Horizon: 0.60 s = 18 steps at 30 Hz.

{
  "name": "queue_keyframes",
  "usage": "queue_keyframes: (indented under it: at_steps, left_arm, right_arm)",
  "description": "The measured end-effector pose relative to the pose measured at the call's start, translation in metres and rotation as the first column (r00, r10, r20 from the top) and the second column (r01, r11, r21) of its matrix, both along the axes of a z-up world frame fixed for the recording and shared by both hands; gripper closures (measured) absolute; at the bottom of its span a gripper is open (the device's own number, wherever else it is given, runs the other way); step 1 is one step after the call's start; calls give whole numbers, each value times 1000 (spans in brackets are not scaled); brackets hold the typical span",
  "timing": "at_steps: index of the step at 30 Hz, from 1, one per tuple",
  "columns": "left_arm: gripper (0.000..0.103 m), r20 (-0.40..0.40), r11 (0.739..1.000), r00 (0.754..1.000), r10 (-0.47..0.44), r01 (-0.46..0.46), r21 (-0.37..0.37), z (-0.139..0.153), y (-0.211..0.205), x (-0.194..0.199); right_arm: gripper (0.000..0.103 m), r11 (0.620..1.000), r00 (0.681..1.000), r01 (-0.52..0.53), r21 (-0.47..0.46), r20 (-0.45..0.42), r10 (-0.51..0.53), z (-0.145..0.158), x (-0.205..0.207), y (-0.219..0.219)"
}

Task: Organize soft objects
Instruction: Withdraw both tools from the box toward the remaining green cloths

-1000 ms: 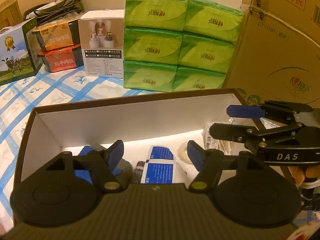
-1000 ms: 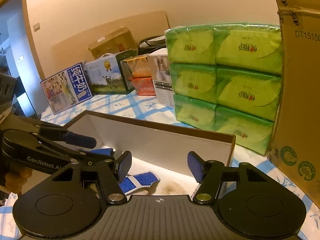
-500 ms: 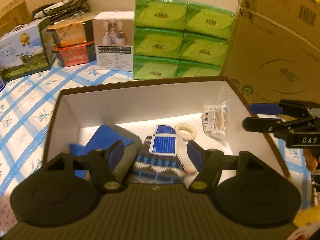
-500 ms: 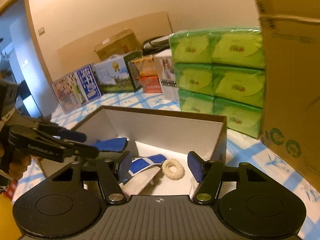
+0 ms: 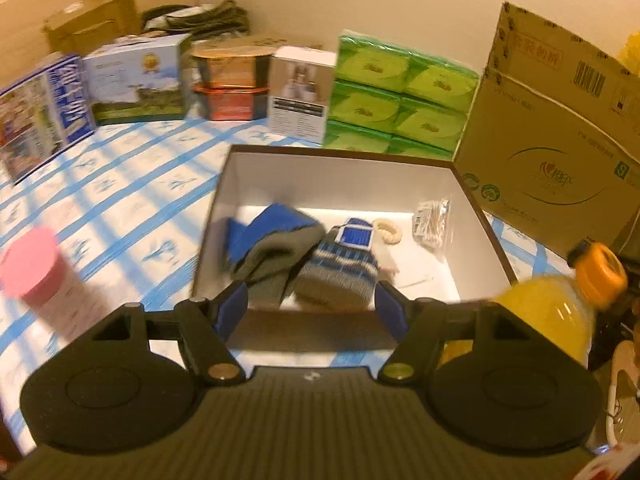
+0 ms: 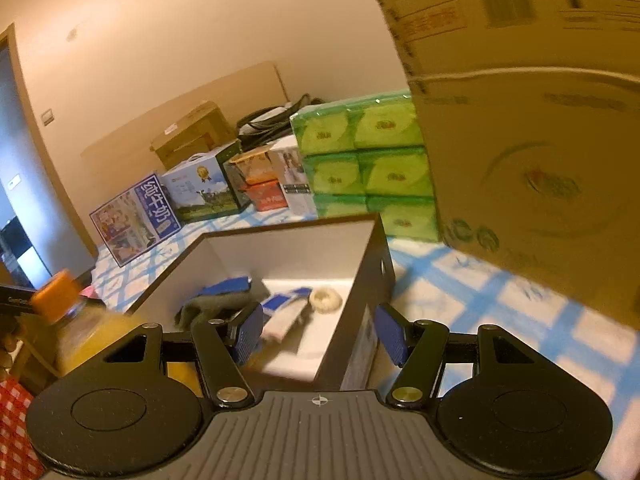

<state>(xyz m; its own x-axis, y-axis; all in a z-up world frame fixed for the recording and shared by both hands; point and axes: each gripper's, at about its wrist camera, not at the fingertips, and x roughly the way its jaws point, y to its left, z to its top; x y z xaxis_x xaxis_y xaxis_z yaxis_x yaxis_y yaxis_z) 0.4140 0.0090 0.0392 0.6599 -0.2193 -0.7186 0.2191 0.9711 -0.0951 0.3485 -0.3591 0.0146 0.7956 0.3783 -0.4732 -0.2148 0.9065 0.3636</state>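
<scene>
Grey-blue sock and striped knit sock seen lying side by side, touching, on floor of open white-lined box, near its front wall. Cream ring and cotton-swab packet lie behind, toward box's right wall. Left hand-held gripper held before front rim, jaws wide, nothing gripped. Right hand-held gripper straddles box's right wall, untouching, empty. Juice bottle close at right; pink-lidded cup left; checked desk bare between.
</scene>
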Motion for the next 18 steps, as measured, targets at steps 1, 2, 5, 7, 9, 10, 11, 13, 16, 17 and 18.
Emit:
queue_keyframes:
  at_steps: [1, 2, 5, 7, 9, 10, 11, 13, 16, 17, 18]
  left_arm:
    - [35, 2, 1000, 1000, 16, -16, 1, 3, 4, -11]
    - [35, 8, 1000, 1000, 28, -28, 0, 6, 8, -21]
    - [31, 14, 998, 998, 57, -57, 0, 13, 17, -56]
    - [30, 27, 998, 997, 69, -69, 12, 17, 20, -80]
    - [30, 44, 996, 996, 77, -79, 34, 19, 21, -103]
    - [30, 53, 996, 996, 77, -80, 51, 20, 21, -116]
    - [30, 57, 995, 996, 75, -79, 64, 20, 21, -126]
    - [30, 67, 993, 995, 73, -79, 85, 21, 21, -147]
    - [25, 73, 992, 995, 72, -79, 98, 22, 19, -180]
    - [23, 75, 992, 995, 73, -80, 98, 22, 18, -190]
    - [22, 77, 992, 994, 74, -81, 98, 22, 18, -199]
  right_arm:
    - [41, 1000, 1000, 9, 2, -7, -9, 1, -11, 1]
    - [41, 1000, 1000, 14, 6, -15, -14, 2, -23, 4]
    - [40, 1000, 999, 23, 11, -36, -23, 3, -55, 12]
    - [40, 1000, 999, 20, 16, -46, -19, 2, -77, 19]
    - [39, 999, 998, 20, 28, -59, -18, 2, -99, 27]
    - [39, 999, 998, 20, 30, -67, -18, 2, -110, 31]
    - [38, 999, 997, 22, 29, -69, -20, 2, -120, 36]
    - [38, 1000, 997, 22, 21, -68, -20, 3, -138, 44]
    - [36, 1000, 997, 15, 20, -73, -13, 4, -163, 57]
    - [35, 1000, 997, 16, 20, -75, -15, 4, -170, 61]
    - [34, 1000, 997, 16, 16, -78, -15, 4, -177, 66]
